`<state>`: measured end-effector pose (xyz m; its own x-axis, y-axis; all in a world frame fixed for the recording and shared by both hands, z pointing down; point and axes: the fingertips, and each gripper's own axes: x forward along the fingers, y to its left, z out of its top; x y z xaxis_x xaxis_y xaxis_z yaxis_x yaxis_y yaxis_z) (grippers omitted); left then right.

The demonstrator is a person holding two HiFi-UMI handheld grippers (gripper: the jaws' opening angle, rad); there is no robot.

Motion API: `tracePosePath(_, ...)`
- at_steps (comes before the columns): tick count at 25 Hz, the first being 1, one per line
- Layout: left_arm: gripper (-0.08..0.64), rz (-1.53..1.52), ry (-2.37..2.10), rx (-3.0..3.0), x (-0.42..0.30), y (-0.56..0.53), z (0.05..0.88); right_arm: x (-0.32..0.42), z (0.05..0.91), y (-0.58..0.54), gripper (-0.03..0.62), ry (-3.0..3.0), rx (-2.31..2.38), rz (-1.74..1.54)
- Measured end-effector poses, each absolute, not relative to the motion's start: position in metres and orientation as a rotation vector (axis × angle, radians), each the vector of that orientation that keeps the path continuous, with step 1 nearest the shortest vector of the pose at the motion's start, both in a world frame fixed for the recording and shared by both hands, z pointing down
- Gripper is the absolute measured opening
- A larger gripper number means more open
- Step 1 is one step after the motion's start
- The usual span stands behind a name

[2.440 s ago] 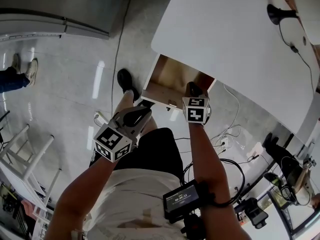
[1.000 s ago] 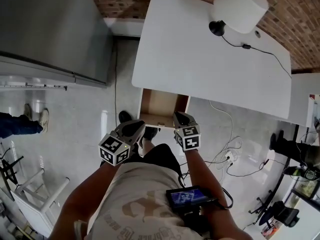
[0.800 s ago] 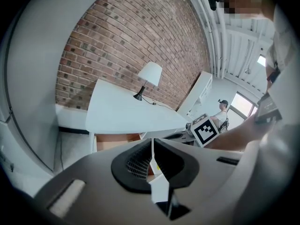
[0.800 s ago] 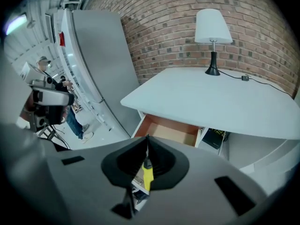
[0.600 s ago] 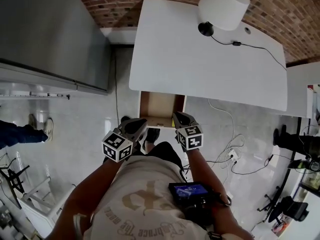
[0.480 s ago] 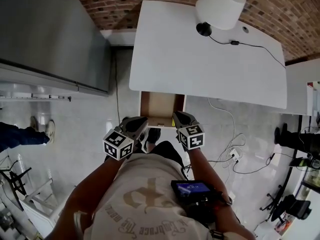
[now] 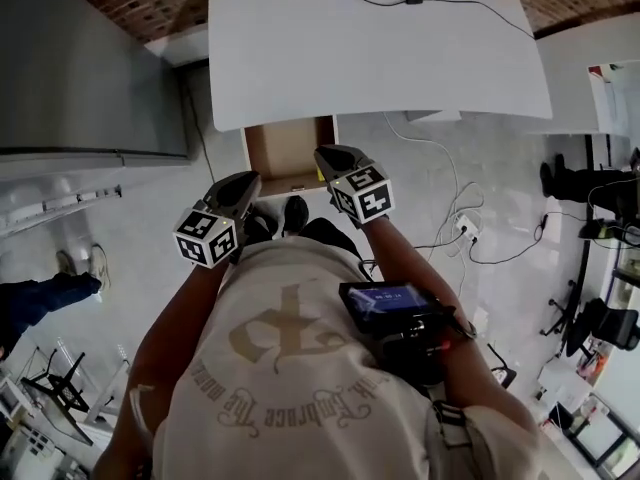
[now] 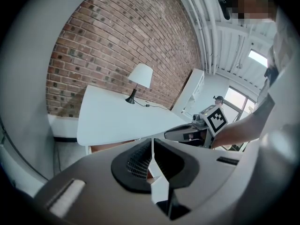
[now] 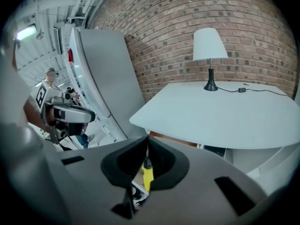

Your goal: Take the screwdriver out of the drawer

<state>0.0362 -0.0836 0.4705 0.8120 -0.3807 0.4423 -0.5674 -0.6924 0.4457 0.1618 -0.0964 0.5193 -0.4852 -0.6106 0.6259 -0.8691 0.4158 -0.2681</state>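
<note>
Steep downward look at a person standing before a white counter [image 7: 380,58], an open drawer [image 7: 288,148] pulled out under its near edge. At the drawer's right front corner, the right gripper [image 7: 324,155], tips over the front edge. Just off the drawer's left front corner, the left gripper [image 7: 247,181], a little nearer the body.

Right jaws closed on the screwdriver [image 9: 147,177]. Long axis in line with the jaws: thin shaft pinched between the pads, yellow handle hanging out behind them toward the camera. Already in the grip, so no reach left to make; coming move judged to be a carry up and away from the drawer by the right gripper alone. Left jaws pressed together on nothing, out of play.

Screwdriver visible only in the right gripper view. Hidden beneath the gripper's body in the head view; missing too from the left gripper view, with only the right gripper's flank showing to the right of the drawer. Hard to tell from any view whether fully clear of the drawer or hanging over its inside. Far behind the drawer, at the counter's back edge, a lamp [image 9: 209,43].
</note>
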Motion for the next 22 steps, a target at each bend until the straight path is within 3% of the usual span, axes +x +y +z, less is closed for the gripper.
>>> tracePosePath(22, 0.017, 0.373, -0.765, 2.483, 0.054, -0.094, 0.443, 0.173, 0.466, -0.089, 0.014, -2.363, 1.247, 0.690)
